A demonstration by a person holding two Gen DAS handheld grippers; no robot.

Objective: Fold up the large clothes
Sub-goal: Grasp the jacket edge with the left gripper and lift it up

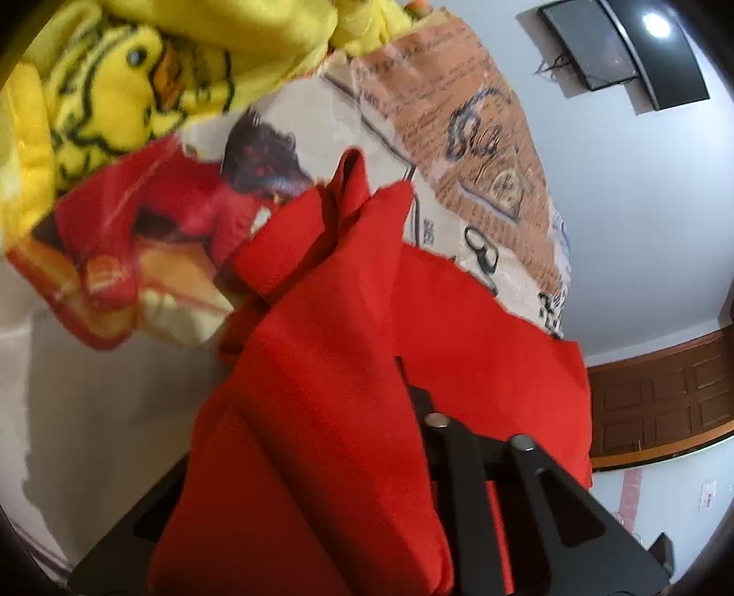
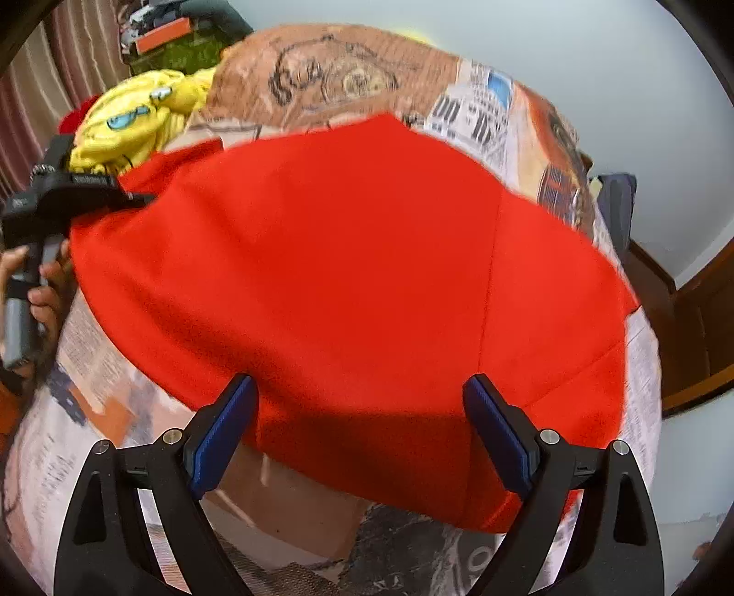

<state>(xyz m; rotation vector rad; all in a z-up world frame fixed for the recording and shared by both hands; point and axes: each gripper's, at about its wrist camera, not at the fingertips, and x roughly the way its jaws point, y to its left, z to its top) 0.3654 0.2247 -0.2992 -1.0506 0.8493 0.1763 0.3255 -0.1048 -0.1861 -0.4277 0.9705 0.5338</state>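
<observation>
A large red garment (image 2: 348,275) lies spread flat on a surface covered with a printed cloth (image 2: 321,64). My right gripper (image 2: 360,389) hovers over the garment's near edge, its blue pads (image 2: 220,431) wide apart with nothing pinched between them. In the right wrist view my left gripper (image 2: 140,198) sits at the garment's far left corner, held by a person's hand (image 2: 46,284). In the left wrist view the red garment (image 1: 321,366) is bunched up and draped over my left gripper (image 1: 415,394). Its jaws stand close together on the fabric, and the fingertips are hidden under the folds.
A yellow garment with a cartoon print (image 1: 114,91) lies heaped at the far side, also seen as a yellow heap (image 2: 133,119) in the right wrist view. A wall-mounted screen (image 1: 619,46) and a wooden door (image 1: 665,399) are beyond. Clutter (image 2: 174,41) sits behind the surface.
</observation>
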